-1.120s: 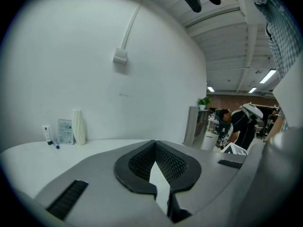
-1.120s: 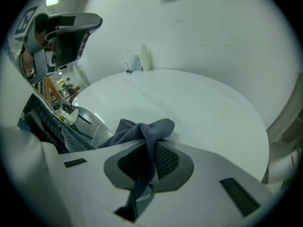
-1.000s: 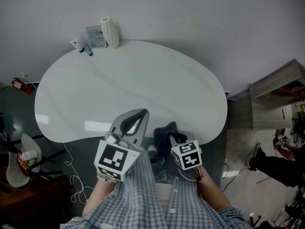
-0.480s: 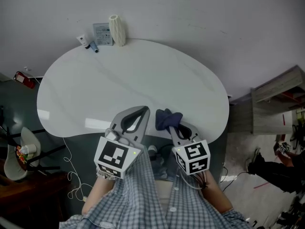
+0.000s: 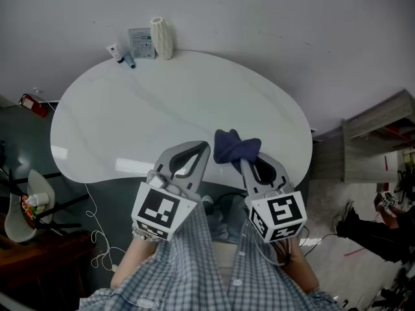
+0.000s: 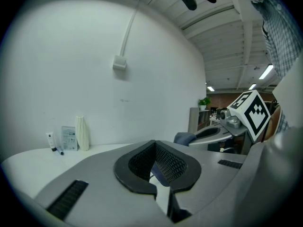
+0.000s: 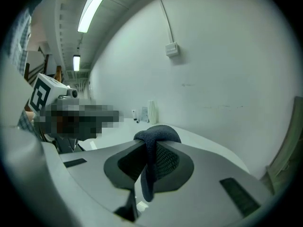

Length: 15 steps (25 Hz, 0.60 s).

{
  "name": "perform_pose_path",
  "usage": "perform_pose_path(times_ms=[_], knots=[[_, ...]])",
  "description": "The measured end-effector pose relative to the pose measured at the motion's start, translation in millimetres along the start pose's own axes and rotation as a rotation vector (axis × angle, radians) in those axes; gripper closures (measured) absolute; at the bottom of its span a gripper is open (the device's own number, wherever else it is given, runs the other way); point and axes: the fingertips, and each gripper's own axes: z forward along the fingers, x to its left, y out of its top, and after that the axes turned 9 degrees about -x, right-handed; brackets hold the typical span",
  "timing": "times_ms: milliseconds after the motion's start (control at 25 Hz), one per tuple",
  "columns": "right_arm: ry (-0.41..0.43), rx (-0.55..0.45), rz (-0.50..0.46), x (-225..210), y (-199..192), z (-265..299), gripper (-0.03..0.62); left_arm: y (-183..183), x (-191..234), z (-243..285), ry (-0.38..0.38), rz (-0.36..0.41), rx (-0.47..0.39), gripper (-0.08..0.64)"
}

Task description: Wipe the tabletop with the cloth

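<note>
Over white tabletop [image 5: 162, 109] by white wall [image 6: 71, 56], right claw [image 5: 245, 161] clamping dark cloth [image 5: 233, 144], left claw [image 5: 205, 146] closed.

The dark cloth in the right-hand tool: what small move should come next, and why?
Probably lower the right gripper until the cloth presses flat on the tabletop. Its fingers are shut on the cloth, which sits bunched over the table's near edge, seemingly not yet spread for wiping.

light: dim, flat | source: ceiling tubes [image 7: 90, 11] | glare: streak on tabletop [image 5: 133, 169] | edges: fisheye, dark vignette
</note>
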Motion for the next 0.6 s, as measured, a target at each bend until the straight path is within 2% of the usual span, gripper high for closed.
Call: perform_pose_path(times_ms=[600], knots=[[-0.042,-0.017,-0.006,-13,8,-1,0.569,2,-2,8,-0.015,-0.008,-0.011,0.554]])
